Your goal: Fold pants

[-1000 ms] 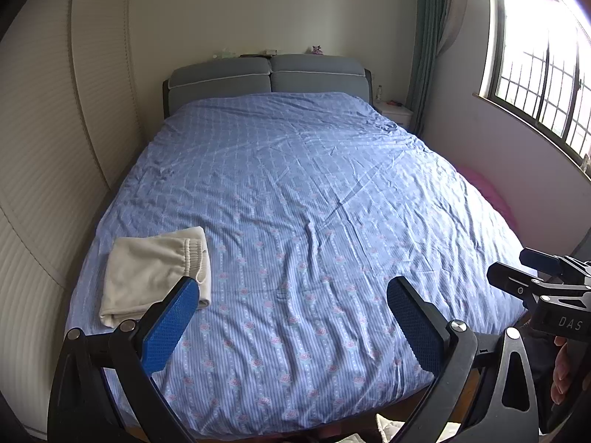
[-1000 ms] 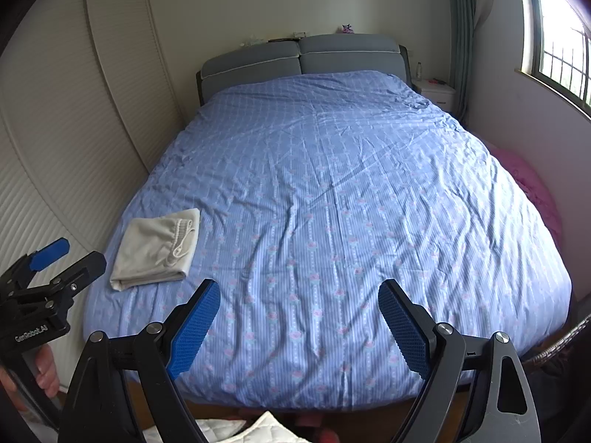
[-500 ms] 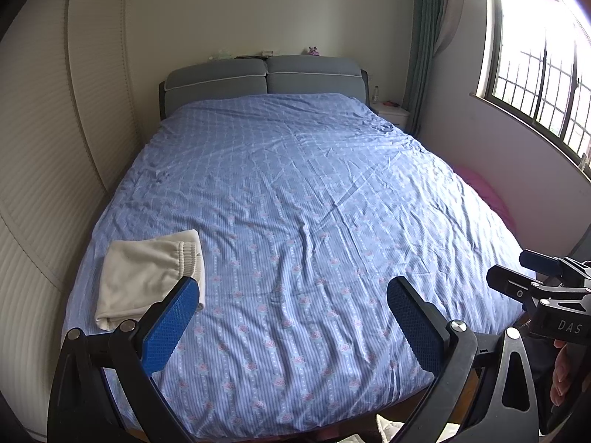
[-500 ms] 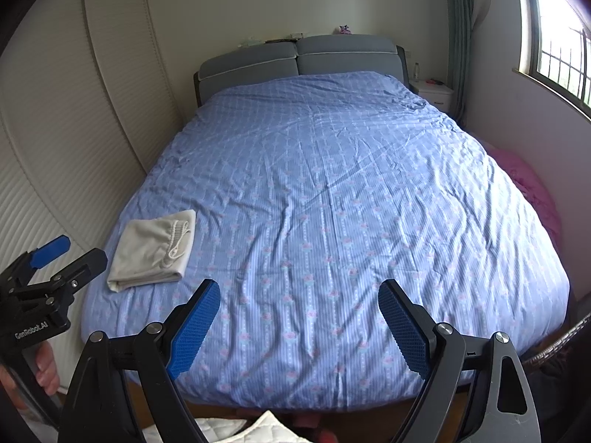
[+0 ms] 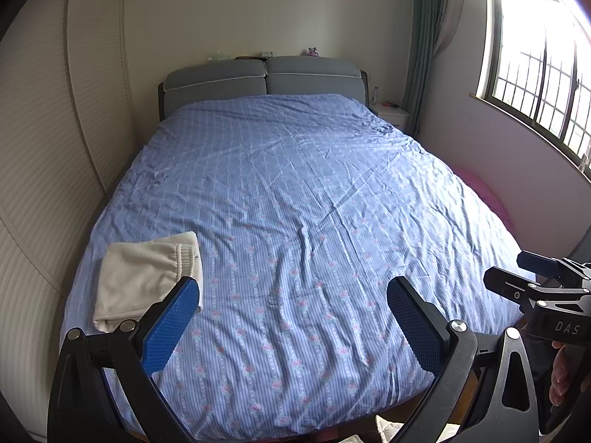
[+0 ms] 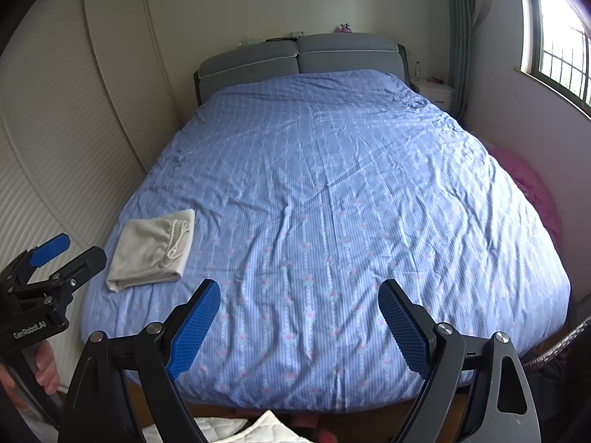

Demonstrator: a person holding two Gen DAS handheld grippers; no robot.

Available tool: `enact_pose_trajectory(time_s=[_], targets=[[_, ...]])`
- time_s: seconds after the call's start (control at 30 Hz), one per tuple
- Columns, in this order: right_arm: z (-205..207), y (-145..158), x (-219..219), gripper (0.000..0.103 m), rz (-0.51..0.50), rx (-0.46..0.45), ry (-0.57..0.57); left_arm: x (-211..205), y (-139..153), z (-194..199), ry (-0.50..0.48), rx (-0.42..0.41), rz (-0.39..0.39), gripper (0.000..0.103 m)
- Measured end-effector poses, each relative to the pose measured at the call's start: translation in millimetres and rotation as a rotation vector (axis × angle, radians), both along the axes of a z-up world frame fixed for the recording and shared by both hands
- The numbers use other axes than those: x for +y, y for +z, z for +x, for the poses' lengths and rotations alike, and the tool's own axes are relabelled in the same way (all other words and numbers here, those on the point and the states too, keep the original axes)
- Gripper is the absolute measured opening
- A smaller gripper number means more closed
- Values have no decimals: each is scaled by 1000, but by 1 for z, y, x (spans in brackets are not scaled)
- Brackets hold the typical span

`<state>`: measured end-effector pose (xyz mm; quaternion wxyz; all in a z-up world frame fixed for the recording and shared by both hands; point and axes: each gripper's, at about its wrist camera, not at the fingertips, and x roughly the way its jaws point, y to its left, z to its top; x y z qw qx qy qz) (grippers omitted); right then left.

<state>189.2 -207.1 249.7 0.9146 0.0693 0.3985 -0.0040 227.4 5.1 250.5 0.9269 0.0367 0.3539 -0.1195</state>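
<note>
A pair of cream pants (image 5: 142, 277) lies folded into a small square on the near left corner of the blue bed (image 5: 314, 192); it also shows in the right wrist view (image 6: 151, 245). My left gripper (image 5: 291, 295) is open and empty, held above the foot of the bed, its left finger just in front of the pants. My right gripper (image 6: 299, 295) is open and empty, to the right of the pants, above the foot of the bed. Each gripper shows at the edge of the other's view.
A louvred wardrobe (image 5: 40, 155) runs along the left of the bed. A grey headboard (image 5: 262, 77) and a white nightstand (image 6: 434, 90) stand at the far end. A pink heap (image 6: 532, 181) lies by the right wall under the window. White quilted cloth (image 6: 236, 430) lies below the bed's foot.
Both grippers drew back slightly from the bed and stayed open. The folded pants did not move.
</note>
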Motion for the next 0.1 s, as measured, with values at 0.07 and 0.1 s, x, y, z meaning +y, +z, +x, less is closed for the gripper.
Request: enact_pose_trajectory(time_s=[0.07,0.1], targets=[[0,0,0,88,0,0,1,1,0,2,2,3,0,103],[0,0,0,88,0,0,2,0,0,3,6,5,0,103]])
